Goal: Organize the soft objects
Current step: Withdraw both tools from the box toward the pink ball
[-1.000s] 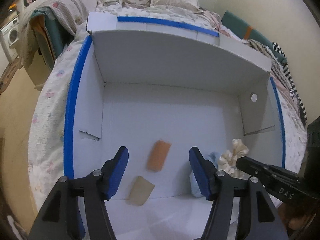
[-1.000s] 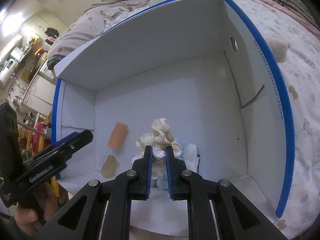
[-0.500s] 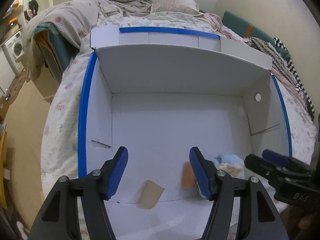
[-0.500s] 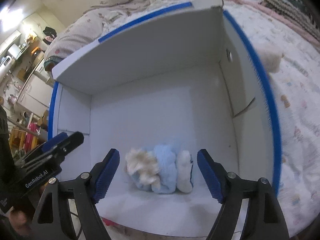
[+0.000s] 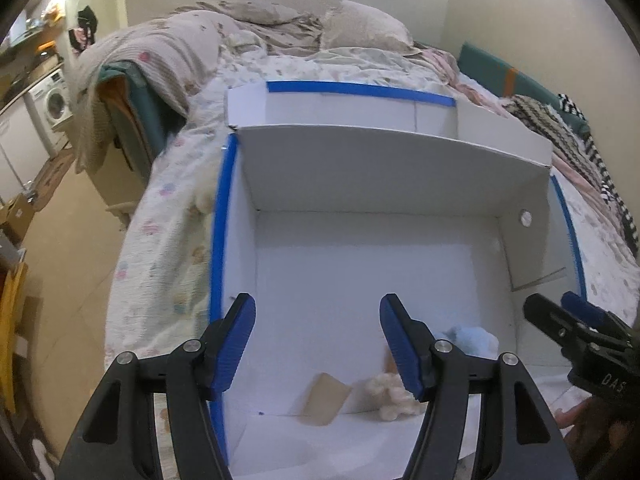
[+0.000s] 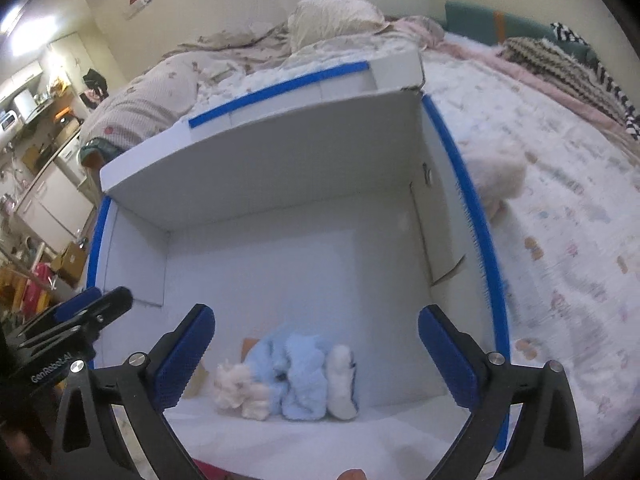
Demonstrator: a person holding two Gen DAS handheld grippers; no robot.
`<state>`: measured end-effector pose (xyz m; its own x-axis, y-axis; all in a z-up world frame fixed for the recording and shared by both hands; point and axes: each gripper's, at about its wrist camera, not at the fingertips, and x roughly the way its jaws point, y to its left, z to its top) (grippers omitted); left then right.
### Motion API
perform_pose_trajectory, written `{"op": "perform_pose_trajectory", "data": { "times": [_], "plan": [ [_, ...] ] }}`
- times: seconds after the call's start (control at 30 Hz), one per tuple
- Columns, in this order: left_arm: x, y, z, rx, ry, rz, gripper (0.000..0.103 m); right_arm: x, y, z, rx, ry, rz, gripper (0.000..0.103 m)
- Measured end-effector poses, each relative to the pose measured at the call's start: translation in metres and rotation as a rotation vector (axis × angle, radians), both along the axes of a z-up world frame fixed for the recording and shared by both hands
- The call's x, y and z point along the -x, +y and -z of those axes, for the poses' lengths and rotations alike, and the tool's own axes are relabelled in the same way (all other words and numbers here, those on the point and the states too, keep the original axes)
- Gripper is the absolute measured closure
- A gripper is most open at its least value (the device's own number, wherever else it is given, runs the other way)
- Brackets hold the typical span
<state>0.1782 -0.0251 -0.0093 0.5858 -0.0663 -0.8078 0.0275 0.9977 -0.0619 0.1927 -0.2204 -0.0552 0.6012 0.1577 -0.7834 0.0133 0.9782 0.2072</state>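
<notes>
We see the right gripper (image 6: 316, 356) has let go of the cream fluffy toy (image 6: 236, 390): its jaws have just been opening wide, and the toy now lies on the box (image 6: 280, 272) floor at lower centre beside the blue plush (image 6: 296, 372).

One white box (image 6: 280, 184) sits open on the bed (image 6: 560, 240). Inside it, against its near wall, lie three fluffy things: one cream (image 6: 236, 390), one light blue (image 6: 296, 372), one white (image 6: 340, 380). Left of these in the box are two flat pieces, one tan (image 5: 324, 398) and one orange (image 5: 387, 360), mostly hidden. Outside the box, at its right wall, lies one more cream fluffy thing (image 6: 500, 172).
</notes>
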Motion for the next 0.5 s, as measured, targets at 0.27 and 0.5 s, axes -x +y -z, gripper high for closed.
{"op": "perform_pose_trajectory", "data": {
  "times": [0.27,0.5],
  "plan": [
    [0.01,0.002,-0.006,-0.01,-0.019,-0.009,0.041,0.002,-0.002,0.008,-0.059,0.041,-0.003,0.0],
    [0.022,0.002,-0.014,-0.018,-0.028,-0.011,0.041,0.013,0.007,-0.001,-0.044,-0.003,-0.017,0.0]
  ]
}}
